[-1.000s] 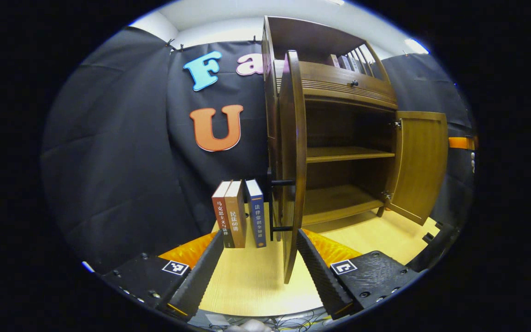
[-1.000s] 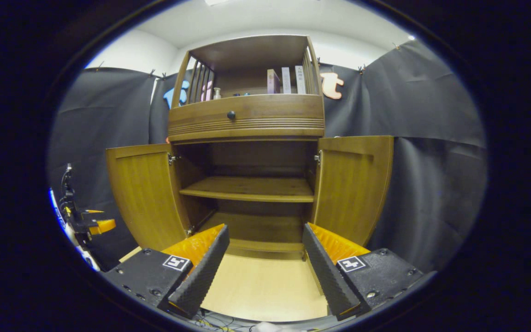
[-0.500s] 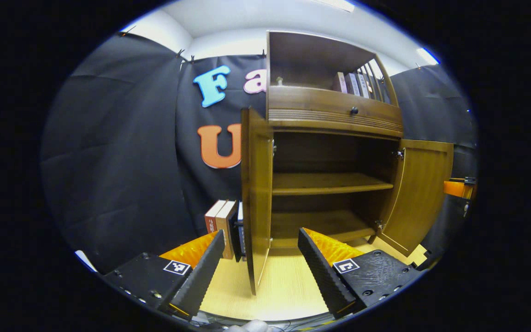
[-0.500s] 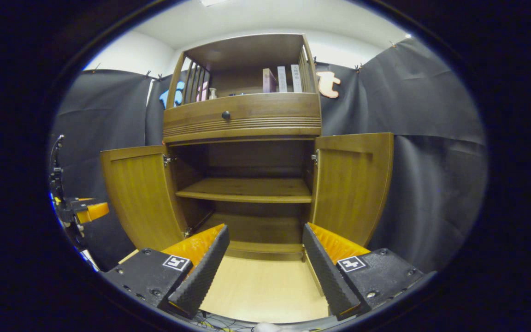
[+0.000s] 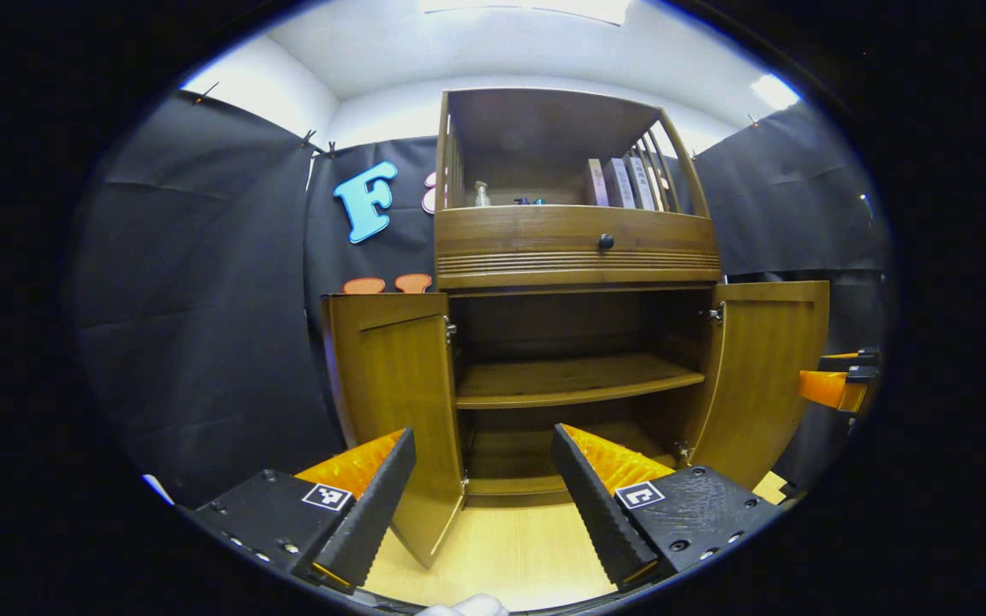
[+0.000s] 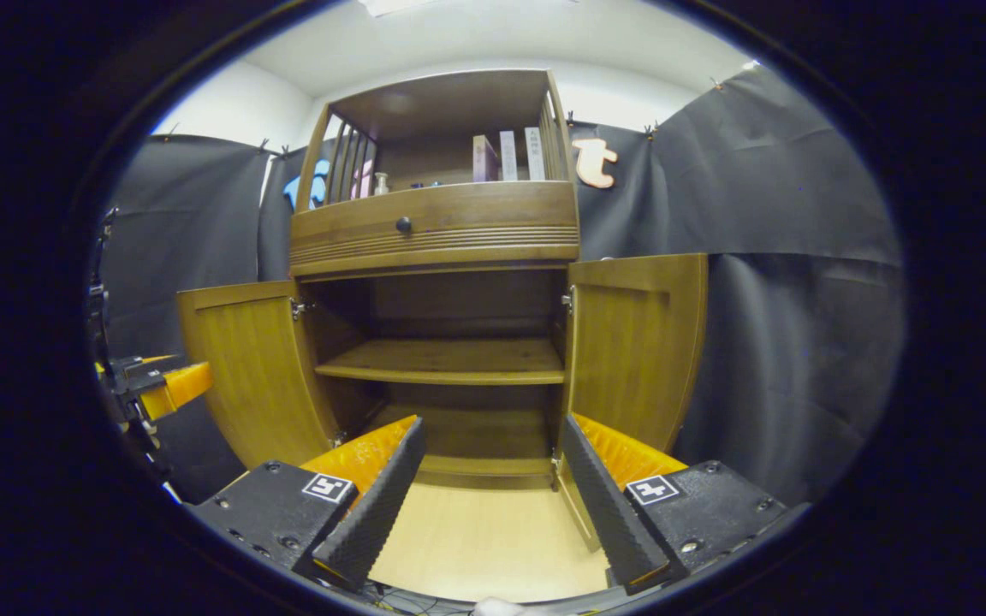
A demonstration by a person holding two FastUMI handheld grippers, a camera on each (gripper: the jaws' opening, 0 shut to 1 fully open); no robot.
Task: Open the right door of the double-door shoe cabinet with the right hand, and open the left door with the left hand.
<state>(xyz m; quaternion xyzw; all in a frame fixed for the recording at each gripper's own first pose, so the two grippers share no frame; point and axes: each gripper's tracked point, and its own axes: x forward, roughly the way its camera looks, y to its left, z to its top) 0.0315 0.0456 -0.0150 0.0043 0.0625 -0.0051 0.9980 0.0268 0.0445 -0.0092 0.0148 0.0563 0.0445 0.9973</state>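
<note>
Right gripper view: shoe cabinet [image 6: 450, 231] doors swung wide; both tools released, empty

Wooden shoe cabinet [image 6: 442, 231], left door [image 5: 390, 385] and right door [image 5: 771, 368] swung open.

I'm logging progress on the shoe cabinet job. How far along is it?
Both steps look done: the left door and right door stand swung wide, baring the shelf. Nothing is in hand: the left gripper and right gripper are open and hold nothing. Nothing seems left.
</note>
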